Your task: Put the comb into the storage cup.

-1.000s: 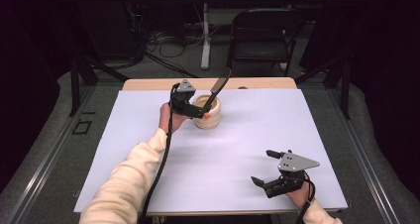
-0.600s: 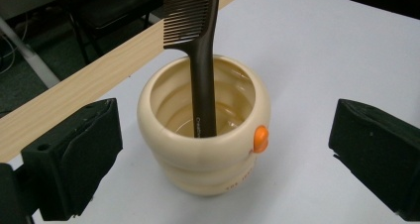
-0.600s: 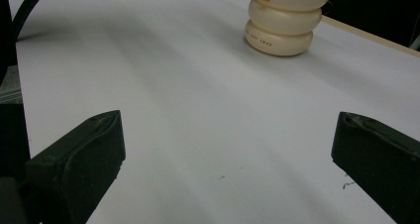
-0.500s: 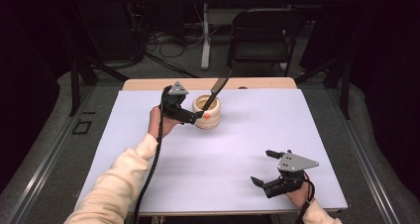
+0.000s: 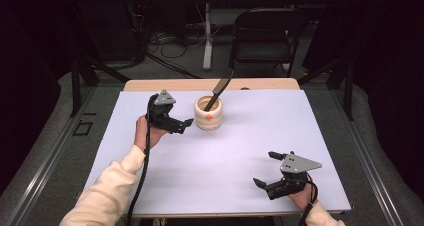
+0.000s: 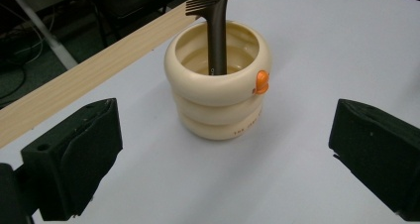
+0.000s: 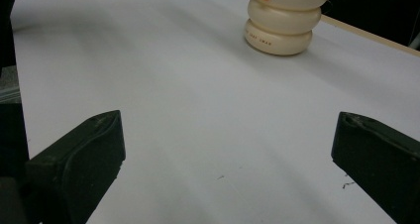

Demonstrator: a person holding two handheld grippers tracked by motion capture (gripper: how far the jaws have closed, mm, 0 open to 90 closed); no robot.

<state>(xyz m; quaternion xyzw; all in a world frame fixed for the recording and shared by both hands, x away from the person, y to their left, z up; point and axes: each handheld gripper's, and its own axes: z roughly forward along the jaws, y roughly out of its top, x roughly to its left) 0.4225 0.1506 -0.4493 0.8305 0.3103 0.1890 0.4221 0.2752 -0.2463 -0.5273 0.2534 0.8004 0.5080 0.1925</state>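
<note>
A cream cup (image 5: pixel 208 117) made of three stacked rings, with a small orange mark, stands at the far middle of the white table (image 5: pixel 225 161). A dark comb (image 5: pixel 220 88) stands in it, leaning up and to the right. My left gripper (image 5: pixel 182 123) hovers just left of the cup, open and holding nothing. In the left gripper view the cup (image 6: pixel 218 100) and comb (image 6: pixel 218 30) sit ahead of the spread jaws of the left gripper (image 6: pixel 225 169), apart from them. My right gripper (image 5: pixel 263 168) rests open near the front right edge, with the cup (image 7: pixel 285 21) far ahead of the right gripper (image 7: pixel 228 174).
A wooden strip (image 5: pixel 150 84) runs along the table's far edge. Beyond it stand a black folding chair (image 5: pixel 265 31) and cables on the floor. Bare white surface lies between the two grippers.
My left gripper has drawn back from the cup's rim, to the left and toward the person. The comb stays in the cup. The right gripper has not moved.
</note>
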